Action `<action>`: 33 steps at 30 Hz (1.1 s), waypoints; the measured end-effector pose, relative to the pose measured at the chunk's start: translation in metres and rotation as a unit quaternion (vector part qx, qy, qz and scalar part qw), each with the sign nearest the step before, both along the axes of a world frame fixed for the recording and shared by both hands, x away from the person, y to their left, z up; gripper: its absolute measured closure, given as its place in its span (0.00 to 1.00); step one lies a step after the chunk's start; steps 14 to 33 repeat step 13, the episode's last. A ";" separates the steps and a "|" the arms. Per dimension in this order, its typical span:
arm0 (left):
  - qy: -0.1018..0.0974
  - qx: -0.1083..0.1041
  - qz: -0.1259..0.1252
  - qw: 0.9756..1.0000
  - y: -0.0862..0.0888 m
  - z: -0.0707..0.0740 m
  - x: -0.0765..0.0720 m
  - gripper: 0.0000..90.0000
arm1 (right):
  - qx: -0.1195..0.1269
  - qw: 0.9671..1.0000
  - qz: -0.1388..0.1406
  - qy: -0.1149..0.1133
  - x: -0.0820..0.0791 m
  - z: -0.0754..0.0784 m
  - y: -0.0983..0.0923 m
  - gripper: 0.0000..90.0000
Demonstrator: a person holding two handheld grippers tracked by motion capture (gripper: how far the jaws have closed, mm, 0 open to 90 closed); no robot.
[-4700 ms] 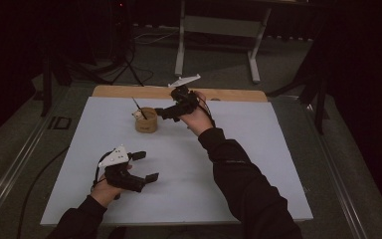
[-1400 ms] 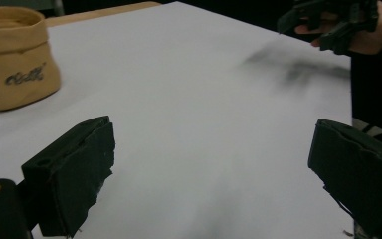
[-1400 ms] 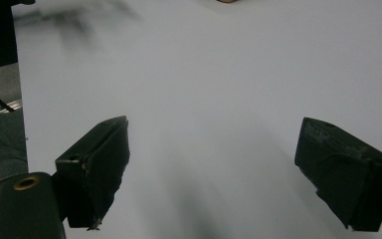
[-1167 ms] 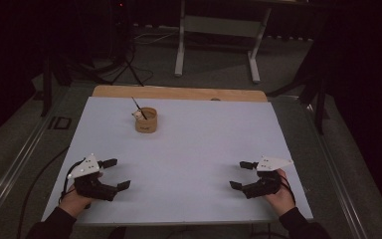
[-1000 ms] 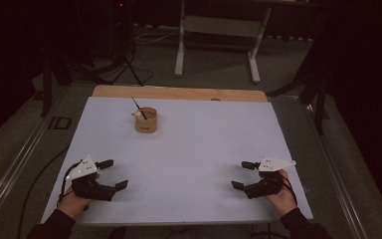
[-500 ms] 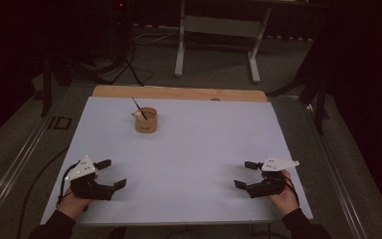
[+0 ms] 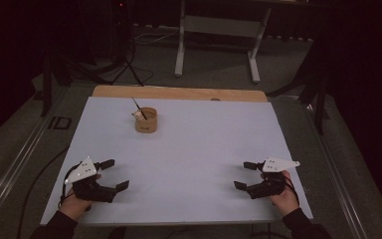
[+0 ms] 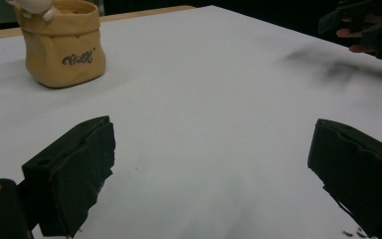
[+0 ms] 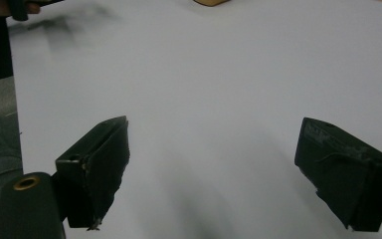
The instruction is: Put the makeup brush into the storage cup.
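Note:
A tan sack-shaped pot with a thin dark stick and a small white figure in it stands on the white table, towards the back left. The pot also appears far off in the left gripper view. My left gripper rests low at the front left corner, jaws wide apart and empty. At the front right, my right gripper is open too, with nothing between its jaws. Both point inward over bare tabletop.
A wooden board edge runs along the table's far side. Beyond it stand a metal frame and dark stands on the floor. The other hand's gripper shows far off in the left gripper view.
Earlier my right gripper was up at the pot; it has come back to the front right corner. My left gripper moved toward the front left. Over the last second both barely shifted.

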State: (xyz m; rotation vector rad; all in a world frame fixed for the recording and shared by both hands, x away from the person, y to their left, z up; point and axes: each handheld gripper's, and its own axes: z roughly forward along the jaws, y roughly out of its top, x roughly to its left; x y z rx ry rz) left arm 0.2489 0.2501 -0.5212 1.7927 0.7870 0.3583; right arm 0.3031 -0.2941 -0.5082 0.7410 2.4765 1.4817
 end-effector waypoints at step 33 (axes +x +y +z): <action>-0.011 0.003 0.004 1.000 0.000 0.001 -0.001 0.05 | -0.003 1.000 0.010 0.010 0.000 -0.003 0.004 0.15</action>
